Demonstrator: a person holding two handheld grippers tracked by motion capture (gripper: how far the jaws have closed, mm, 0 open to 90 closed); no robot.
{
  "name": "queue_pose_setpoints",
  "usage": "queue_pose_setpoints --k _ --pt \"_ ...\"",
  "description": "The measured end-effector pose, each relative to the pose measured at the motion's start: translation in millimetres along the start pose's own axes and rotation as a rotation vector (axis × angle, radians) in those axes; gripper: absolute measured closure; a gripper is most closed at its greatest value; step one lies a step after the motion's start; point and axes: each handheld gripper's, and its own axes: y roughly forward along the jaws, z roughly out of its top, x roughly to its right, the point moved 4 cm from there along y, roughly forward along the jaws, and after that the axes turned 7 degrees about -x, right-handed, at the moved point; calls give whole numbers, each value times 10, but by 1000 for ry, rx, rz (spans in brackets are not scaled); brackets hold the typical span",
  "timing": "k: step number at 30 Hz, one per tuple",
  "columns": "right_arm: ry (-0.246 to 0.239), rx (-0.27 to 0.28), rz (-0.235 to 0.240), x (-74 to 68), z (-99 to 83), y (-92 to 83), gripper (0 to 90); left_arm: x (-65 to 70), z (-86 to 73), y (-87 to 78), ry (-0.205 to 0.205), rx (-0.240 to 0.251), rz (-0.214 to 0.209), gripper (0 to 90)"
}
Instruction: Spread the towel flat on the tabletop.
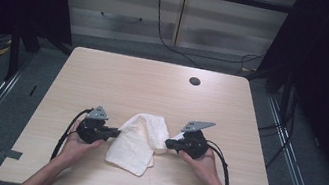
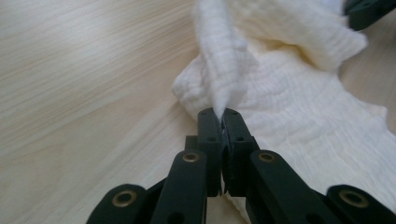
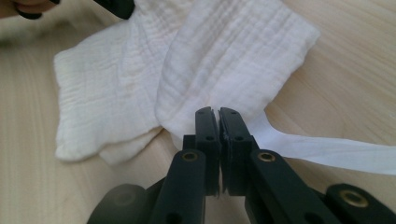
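White, crinkled cotton makes up the cloth [image 1: 140,141], which lies partly folded on the pale wooden table [image 1: 153,85], toward the six o'clock edge in the high view. One flap is doubled over on top, its rounded fold toward twelve o'clock, and a lower layer spreads out toward six o'clock.

At the cloth's nine o'clock side sits the left gripper [image 1: 117,133], held in the person's left hand [image 1: 75,143]. In the left gripper view its black jaws are pressed together on a pinched peak of the cloth [image 2: 280,107], which rises from the tips toward twelve o'clock.

At the cloth's three o'clock side sits the right gripper [image 1: 167,144], held in the right hand [image 1: 201,164]. In the right gripper view its jaws are closed on the edge of the folded flap [image 3: 233,60], and a thin white tape-like strip [image 3: 336,151] of the cloth runs off toward three o'clock.

A small dark round hole [image 1: 194,81] is set in the tabletop near the one o'clock corner, well apart from the cloth.
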Motion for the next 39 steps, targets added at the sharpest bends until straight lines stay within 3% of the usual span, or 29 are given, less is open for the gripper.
queue_pose_setpoints --k 4,7,9,13,16,18,21,23,26,29,32,35,39 --pt "2 53 -19 -49 -53 -123 874 -131 -13 20 -41 11 12 883" --pt "-9 49 -31 -87 -65 -157 874 -195 27 62 -8 -15 44 883" --pt "-8 56 -27 -97 -57 -189 874 -240 82 60 -24 6 31 883" --pt "8 79 -25 -59 -60 -215 874 -293 115 131 -25 8 54 876" --pt "39 94 -25 -3 -95 -204 874 -282 114 113 -36 18 48 783" --pt "42 96 -30 13 -104 -216 874 -246 119 37 -31 32 40 709" --pt "48 105 -36 24 -106 -250 874 -141 110 -148 -7 79 17 697" --pt "49 107 -40 36 -111 -265 874 -34 93 -261 -7 99 -2 683" --pt "55 112 -42 41 -108 -275 873 203 61 -362 44 105 -32 669" --pt "53 112 -48 39 -100 -275 873 420 -14 -340 99 80 -92 668" --pt "52 111 -49 42 -99 -276 872 547 -162 -237 111 24 -131 667" --pt "61 109 -55 64 -109 -273 869 603 -294 -135 111 -31 -136 625" --pt "73 110 -57 82 -130 -271 869 669 -334 -115 144 -31 -154 608"
